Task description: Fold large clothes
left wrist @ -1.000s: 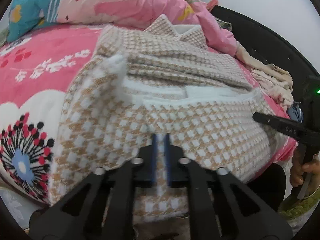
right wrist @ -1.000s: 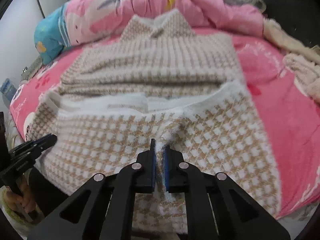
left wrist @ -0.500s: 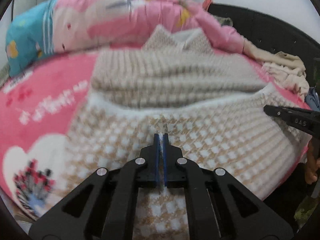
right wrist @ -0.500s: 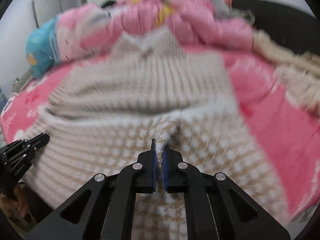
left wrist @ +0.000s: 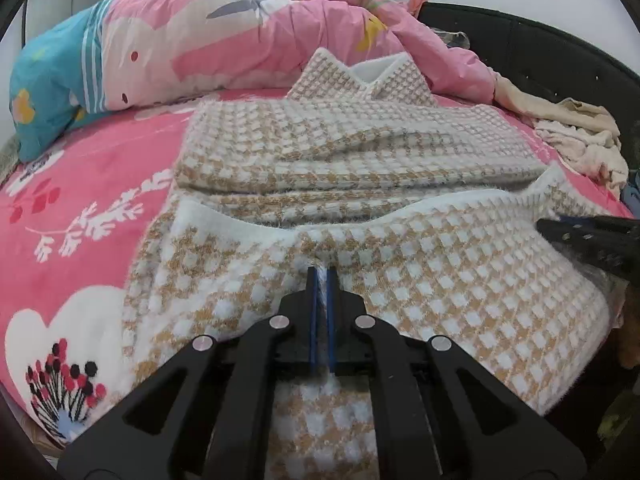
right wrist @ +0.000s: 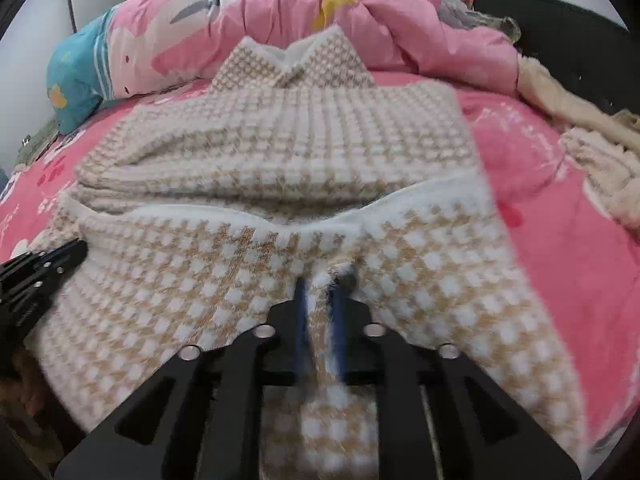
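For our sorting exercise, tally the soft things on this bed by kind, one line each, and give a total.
Checked sweater: 1
Pink quilt: 1
Blue and pink pillow: 1
Beige garment pile: 1
Total: 4

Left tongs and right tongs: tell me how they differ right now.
The left tongs are shut on the checked sweater, pads nearly together; the right tongs stand wider, jaws opening, fabric between them. The left tongs sit nearer the sweater's left edge, the right tongs nearer its right. Both are black with blue pads.
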